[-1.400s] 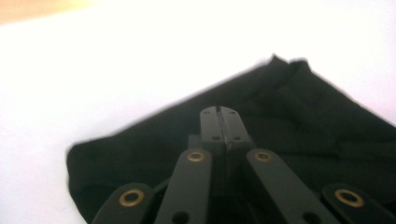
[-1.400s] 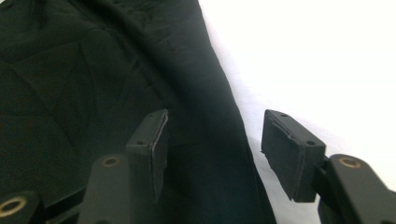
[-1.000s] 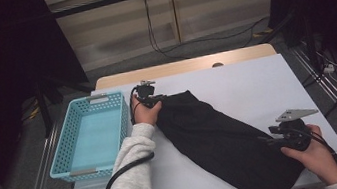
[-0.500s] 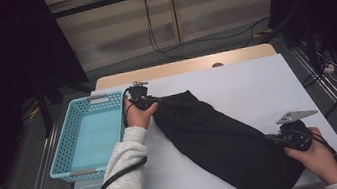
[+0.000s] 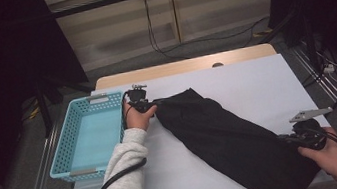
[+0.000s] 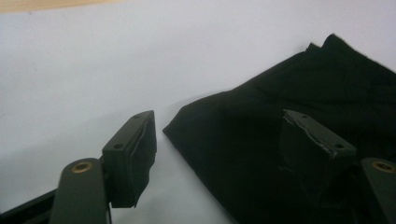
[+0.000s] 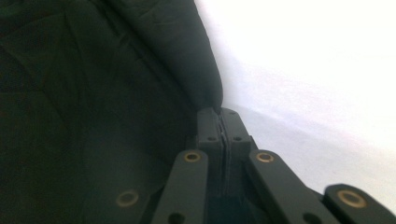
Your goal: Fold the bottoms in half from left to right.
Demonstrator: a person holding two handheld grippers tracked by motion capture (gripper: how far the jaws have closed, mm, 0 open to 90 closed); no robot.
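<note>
A black garment (image 5: 227,131) lies slantwise across the white table (image 5: 255,81), from back left to front right. My left gripper (image 5: 149,106) is at its back-left end. Its jaws have just been opening and now stand open. In the left gripper view (image 6: 219,121) a corner of the garment (image 6: 280,93) lies on the table between them, with the pads off it. My right gripper (image 5: 288,138) is at the front-right end. In the right gripper view (image 7: 219,114) the jaws are closed together on a folded edge of the garment (image 7: 93,93).
A light blue plastic basket (image 5: 69,139) with nothing in it stands at the table's left edge, just beside my left hand. Bare white table lies behind and to the right of the garment. Cables run over the floor beyond the table.
My left gripper has drawn back to the left, off the garment's end toward the basket, and its jaws have let go. The right hand has stayed at the garment's front-right end.
</note>
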